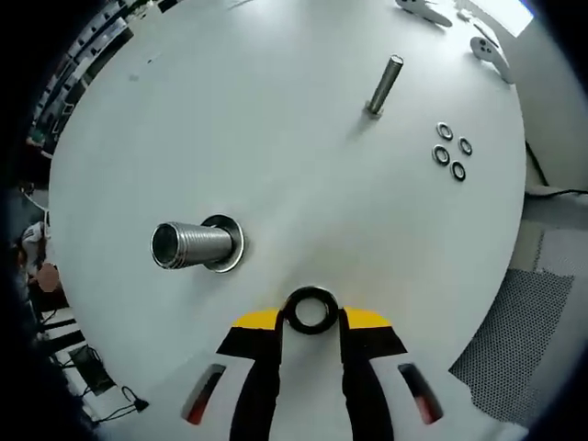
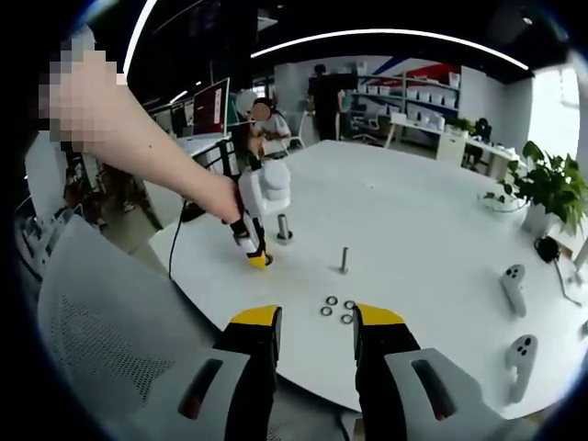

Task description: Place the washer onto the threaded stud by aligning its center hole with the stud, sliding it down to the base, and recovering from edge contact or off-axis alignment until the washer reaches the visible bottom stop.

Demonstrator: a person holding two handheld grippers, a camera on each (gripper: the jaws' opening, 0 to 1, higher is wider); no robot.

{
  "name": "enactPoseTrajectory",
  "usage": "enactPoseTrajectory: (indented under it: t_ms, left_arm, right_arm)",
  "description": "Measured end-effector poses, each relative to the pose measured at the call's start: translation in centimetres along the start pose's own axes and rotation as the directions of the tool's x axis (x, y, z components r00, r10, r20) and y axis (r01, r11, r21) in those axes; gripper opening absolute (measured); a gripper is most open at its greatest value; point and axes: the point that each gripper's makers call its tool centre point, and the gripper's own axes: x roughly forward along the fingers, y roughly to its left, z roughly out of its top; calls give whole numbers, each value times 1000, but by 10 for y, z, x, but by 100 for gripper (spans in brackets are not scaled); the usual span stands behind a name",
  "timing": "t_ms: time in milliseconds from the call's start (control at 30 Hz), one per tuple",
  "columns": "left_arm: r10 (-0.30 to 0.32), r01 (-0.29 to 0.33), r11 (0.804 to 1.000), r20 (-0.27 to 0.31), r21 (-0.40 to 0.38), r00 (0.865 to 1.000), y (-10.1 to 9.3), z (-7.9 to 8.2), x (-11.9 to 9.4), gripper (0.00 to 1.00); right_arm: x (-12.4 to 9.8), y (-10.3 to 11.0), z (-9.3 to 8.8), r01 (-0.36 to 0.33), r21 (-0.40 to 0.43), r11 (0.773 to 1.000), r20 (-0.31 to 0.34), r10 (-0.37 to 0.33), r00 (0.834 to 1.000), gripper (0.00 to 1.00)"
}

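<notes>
The left gripper [image 2: 259, 259] is so small in the right gripper view that I can't tell what its jaws are doing or whether anything's in them. The four spare washers [image 2: 337, 310] near the table's [image 2: 441, 230] front edge are just tiny rings there, and the thin stud's [image 2: 344, 260] threads are too blurry to see.

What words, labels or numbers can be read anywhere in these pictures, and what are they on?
None can be read.
The monitor behind the table: screen too blurred to read.
The blue and red wall stripe above the shelves: no legible lettering.
The washer in the left gripper, the large threaded stud, the thin stud and the four loose washers: no markings show.
</notes>
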Motion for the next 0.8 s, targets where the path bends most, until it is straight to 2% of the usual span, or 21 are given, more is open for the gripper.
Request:
enactPoseTrajectory:
  t_ms: [167, 333, 467, 600, 800]
  left_arm:
    - [12, -12, 1000, -17, -26, 1000, -1, 1, 0, 22]
    - [12, -12, 1000, -24, -7, 1000, -1, 0, 0, 21]
    - [16, -16, 1000, 14, -5, 1000, -2, -1, -2, 20]
    - [24, -22, 1000, 91, -22, 996, -1, -2, -2, 19]
    - [27, -26, 1000, 114, -15, 993, -1, -1, -2, 19]
  right_arm:
    - [0, 1, -1, -3, -2, 1000, -4, 3, 1000, 33]
    - [1, 1, -1, -3, -2, 1000, -6, 3, 1000, 33]
    - [0, 0, -1, -3, -2, 1000, -4, 3, 1000, 33]
    - [0, 0, 0, -1, 1, 1000, 1, 1, 1000, 33]
    - [1, 1, -1, -7, -3, 1000, -6, 7, 1000, 33]
